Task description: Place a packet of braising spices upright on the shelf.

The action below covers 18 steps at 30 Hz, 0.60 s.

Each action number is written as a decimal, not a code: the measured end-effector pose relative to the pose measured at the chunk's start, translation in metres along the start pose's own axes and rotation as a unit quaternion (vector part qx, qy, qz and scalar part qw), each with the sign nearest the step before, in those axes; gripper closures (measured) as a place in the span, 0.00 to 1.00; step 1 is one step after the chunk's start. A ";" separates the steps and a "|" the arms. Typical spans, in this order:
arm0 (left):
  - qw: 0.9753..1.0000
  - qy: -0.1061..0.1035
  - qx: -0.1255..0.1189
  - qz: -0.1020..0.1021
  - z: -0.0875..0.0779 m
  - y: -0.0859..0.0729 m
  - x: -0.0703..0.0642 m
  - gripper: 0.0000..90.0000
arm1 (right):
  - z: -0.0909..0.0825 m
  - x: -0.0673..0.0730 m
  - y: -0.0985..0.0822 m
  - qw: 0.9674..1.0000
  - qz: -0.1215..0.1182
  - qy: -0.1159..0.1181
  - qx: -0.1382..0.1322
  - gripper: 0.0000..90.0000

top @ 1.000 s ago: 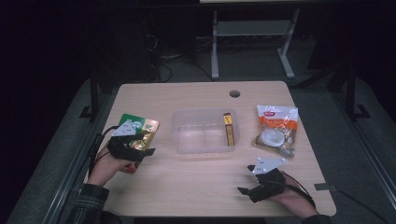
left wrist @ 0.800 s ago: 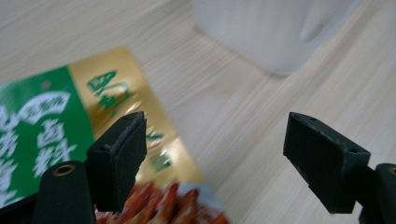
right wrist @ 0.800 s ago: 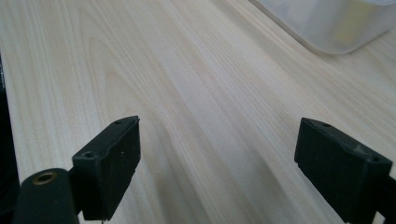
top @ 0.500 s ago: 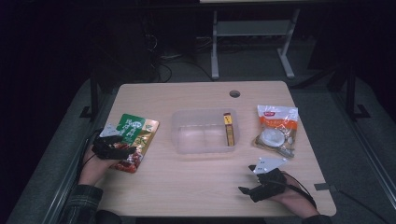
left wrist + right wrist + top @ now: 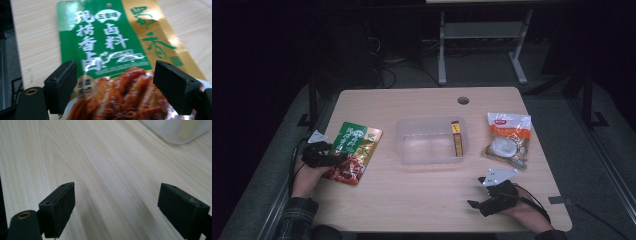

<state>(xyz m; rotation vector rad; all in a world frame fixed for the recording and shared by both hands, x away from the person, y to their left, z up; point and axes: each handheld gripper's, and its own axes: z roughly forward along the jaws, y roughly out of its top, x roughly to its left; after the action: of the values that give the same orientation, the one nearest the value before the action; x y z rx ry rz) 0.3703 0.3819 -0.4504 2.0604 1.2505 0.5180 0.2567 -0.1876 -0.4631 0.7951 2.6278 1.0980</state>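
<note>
A green, gold and red food packet (image 5: pixel 355 149) lies flat near the table's left edge. My left gripper (image 5: pixel 334 157) sits at its lower left end. In the left gripper view it (image 5: pixel 117 87) is open, and the packet (image 5: pixel 105 45) lies on the wood beneath and beyond the two jaws. My right gripper (image 5: pixel 477 192) rests low at the front right, open over bare wood (image 5: pixel 112 182), with nothing between its jaws.
A clear plastic container (image 5: pixel 429 140) stands mid-table with a yellow-brown stick pack (image 5: pixel 456 137) at its right wall. Its corner (image 5: pixel 175 130) shows ahead of the right jaws. An orange and white snack packet (image 5: pixel 508 137) lies to the right. A cable hole (image 5: pixel 463 100) is at the back.
My left gripper has drawn back to the left, from over the packet's middle to its lower left end. The right gripper has stayed put.
</note>
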 end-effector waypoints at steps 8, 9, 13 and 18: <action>1.000 -0.004 0.005 -0.028 0.011 -0.004 0.009 0.16 | -0.001 -0.001 -0.001 1.000 0.002 -0.002 0.000 0.16; 1.000 -0.005 0.006 -0.029 0.012 -0.004 0.008 0.15 | -0.001 -0.001 -0.001 1.000 0.002 -0.002 0.001 0.16; 0.999 -0.006 0.009 -0.033 0.015 -0.005 0.010 0.15 | 0.001 0.000 0.001 1.000 0.000 0.001 0.001 0.16; 0.999 -0.005 0.007 -0.038 0.018 -0.006 0.012 0.15 | 0.002 0.000 0.000 1.000 -0.001 0.000 0.002 0.16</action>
<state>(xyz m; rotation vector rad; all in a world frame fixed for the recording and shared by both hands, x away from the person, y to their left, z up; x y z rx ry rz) 0.3840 0.3883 -0.4673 2.0174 1.3244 0.4651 0.2576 -0.1868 -0.4642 0.7936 2.6316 1.0929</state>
